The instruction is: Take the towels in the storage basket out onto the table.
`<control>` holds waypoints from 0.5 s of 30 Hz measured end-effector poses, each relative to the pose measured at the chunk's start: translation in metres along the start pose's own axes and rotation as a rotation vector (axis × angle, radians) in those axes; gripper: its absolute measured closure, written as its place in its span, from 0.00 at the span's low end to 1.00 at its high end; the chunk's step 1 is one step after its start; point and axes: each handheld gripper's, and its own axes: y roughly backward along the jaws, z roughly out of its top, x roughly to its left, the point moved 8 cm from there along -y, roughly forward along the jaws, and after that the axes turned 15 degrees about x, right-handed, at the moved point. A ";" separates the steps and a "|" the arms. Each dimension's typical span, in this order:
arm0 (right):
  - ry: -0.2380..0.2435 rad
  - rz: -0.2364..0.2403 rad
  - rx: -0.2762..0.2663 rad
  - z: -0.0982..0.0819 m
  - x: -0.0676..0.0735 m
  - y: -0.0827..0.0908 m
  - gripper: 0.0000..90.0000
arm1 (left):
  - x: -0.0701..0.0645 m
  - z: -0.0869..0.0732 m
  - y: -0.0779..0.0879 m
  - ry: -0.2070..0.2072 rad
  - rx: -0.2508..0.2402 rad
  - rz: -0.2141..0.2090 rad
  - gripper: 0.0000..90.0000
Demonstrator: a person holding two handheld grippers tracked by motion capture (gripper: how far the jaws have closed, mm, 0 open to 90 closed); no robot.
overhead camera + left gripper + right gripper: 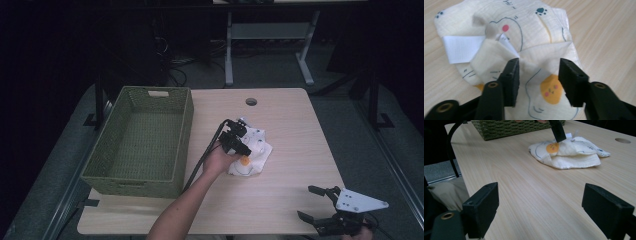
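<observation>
High view: right gripper (313, 202) at near right table (295, 150) edge, jaws spread wide, holding nothing. Farther, mid-table: left gripper (245, 146) over printed cloth (256, 155), jaws parted astride a raised fold. Far left: green woven basket (182, 125).

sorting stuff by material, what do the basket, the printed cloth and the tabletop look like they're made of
Basket: woven green fibre, maybe paper rope or seagrass; the braided weave shows, matte.
Printed cloth: soft thin fabric, likely cotton gauze; fine weave and limp folds.
Tabletop: pale wood-grain, probably laminate; smooth and even.

Basket (142, 145) walls off left, cloth (252, 152) mid-table, bare wood elsewhere
</observation>
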 end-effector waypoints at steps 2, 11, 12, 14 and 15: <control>0.002 0.001 0.003 0.000 0.000 0.000 0.15 | -0.002 -0.001 -0.001 0.002 -0.004 -0.014 0.57; 0.001 -0.001 0.011 0.000 -0.003 -0.005 0.15 | -0.009 -0.008 0.011 -0.016 -0.119 0.007 0.48; -0.001 0.001 0.017 0.000 -0.003 -0.006 0.15 | -0.010 -0.009 0.012 -0.020 -0.124 -0.010 0.48; -0.004 0.001 0.022 0.000 -0.003 -0.007 0.15 | -0.012 -0.011 0.015 -0.019 -0.139 -0.031 0.47; -0.004 0.001 0.025 0.000 -0.003 -0.007 0.15 | -0.012 -0.012 0.015 -0.027 -0.148 -0.030 0.46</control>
